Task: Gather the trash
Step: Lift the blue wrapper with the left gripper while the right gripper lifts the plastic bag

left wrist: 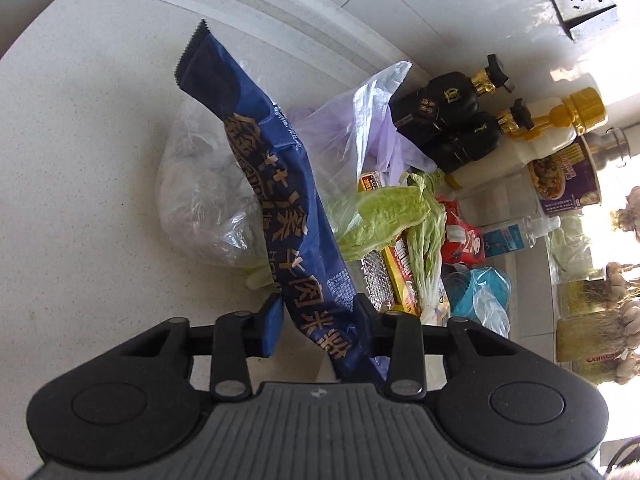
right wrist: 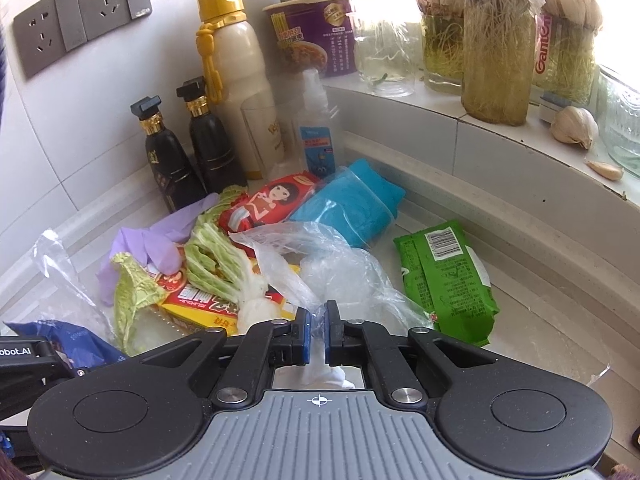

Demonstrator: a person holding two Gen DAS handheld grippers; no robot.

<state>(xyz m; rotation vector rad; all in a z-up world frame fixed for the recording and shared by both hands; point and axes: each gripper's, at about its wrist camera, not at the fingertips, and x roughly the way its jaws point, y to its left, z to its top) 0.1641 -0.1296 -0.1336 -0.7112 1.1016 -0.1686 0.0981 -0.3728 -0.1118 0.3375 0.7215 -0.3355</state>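
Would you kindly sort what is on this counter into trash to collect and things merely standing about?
Trash:
blue wrapper
clear plastic bag
green packet
red wrapper
cabbage leaves
purple glove

Standing about:
two dark bottles
cream bottle
garlic jars
wall sockets

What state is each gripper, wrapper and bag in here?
left gripper: open, the blue wrapper between its jaws
blue wrapper: long, crumpled, sticking forward
right gripper: shut on the clear plastic bag
clear plastic bag: crumpled, pinched
green packet: lying flat
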